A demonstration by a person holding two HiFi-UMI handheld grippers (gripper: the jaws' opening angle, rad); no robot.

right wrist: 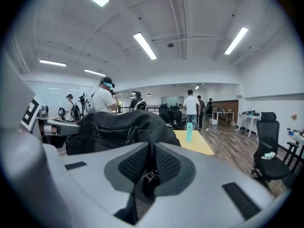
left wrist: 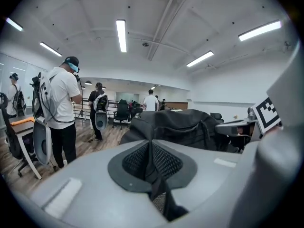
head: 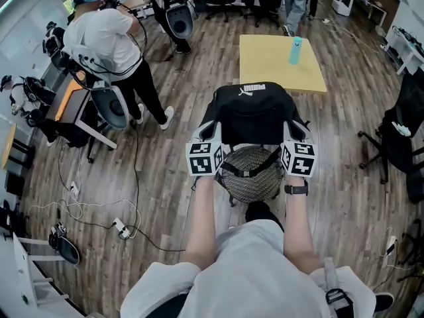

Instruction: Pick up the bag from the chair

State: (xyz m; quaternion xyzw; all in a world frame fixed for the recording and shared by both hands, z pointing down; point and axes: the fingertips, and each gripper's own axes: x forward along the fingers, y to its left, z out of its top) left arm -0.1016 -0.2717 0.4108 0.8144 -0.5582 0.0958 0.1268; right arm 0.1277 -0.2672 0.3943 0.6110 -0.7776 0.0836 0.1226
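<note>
My left claw (left wrist: 151,151) is pinched tight on a black strap (left wrist: 154,172) of the bag (head: 252,108). The bag sits on the chair (head: 250,181) in front of me, between both claws. My right claw (right wrist: 151,167) is clamped on a buckled strap (right wrist: 149,177). I judge that the grip is made and the lift is left to do. I cannot tell whether the bag has cleared the seat.

Bag (head: 252,105) fills the chair (head: 252,177) top, blocks fwd path. Yellow table (head: 265,68) w/ teal bottle (head: 295,50) close behind. Wood floor (head: 334,177) open both sides of chair. Office chair (head: 401,138) well off R, person (head: 109,42) well off L.
</note>
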